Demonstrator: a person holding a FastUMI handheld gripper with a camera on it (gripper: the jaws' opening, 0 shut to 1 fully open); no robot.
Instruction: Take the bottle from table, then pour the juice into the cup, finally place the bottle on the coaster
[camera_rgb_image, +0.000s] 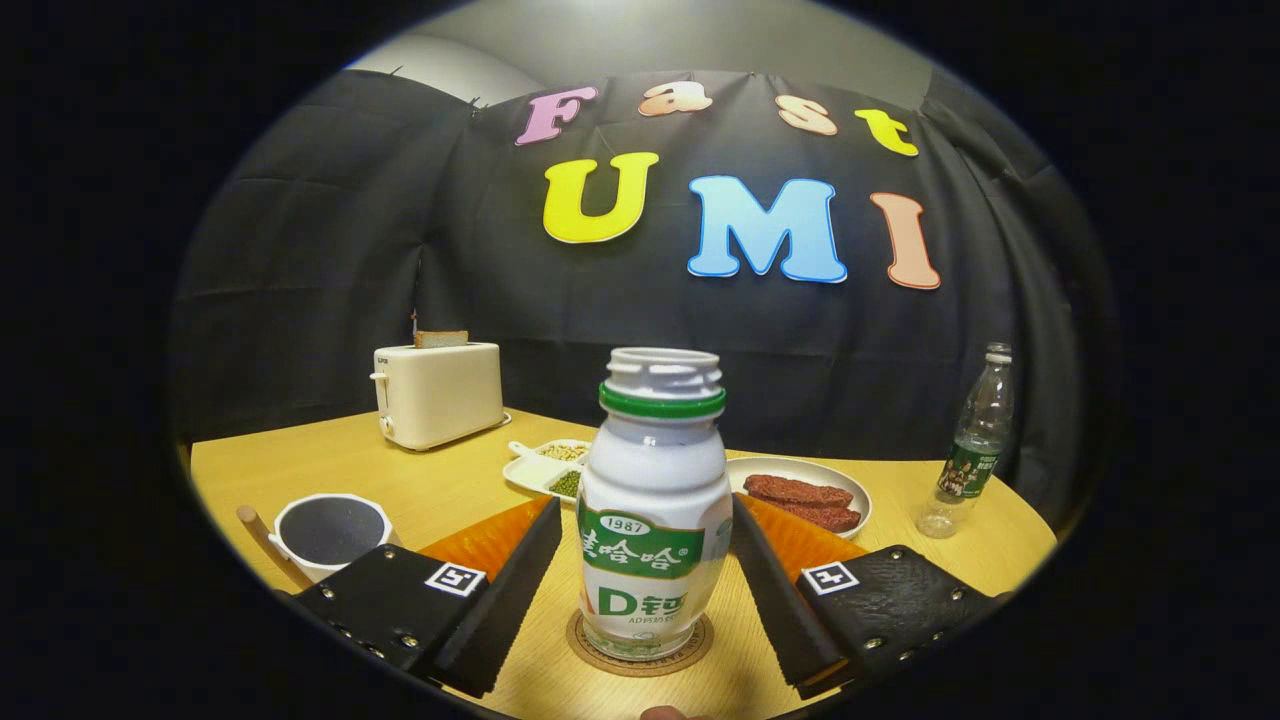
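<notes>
With the uncapped white yogurt-drink bottle (655, 500) standing upright on the round coaster (640, 645), the gripper (645, 575) flanks it with fingers spread just clear of its sides, so drawing straight back from the bottle should avoid tipping it.

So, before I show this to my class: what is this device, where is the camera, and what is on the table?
This is a hand-held gripper with two fingers, carried by a person; no robot arm is involved. The camera rides on it and looks forward along the fingers, seen low in the view. They stand open on either side of a white bottle without touching it. The uncapped bottle stands upright on a round coaster on the wooden table. Beyond the fingers are a white cup with dark contents, a toaster holding bread, a small dish of beans, a plate of reddish strips and a clear water bottle.
</notes>
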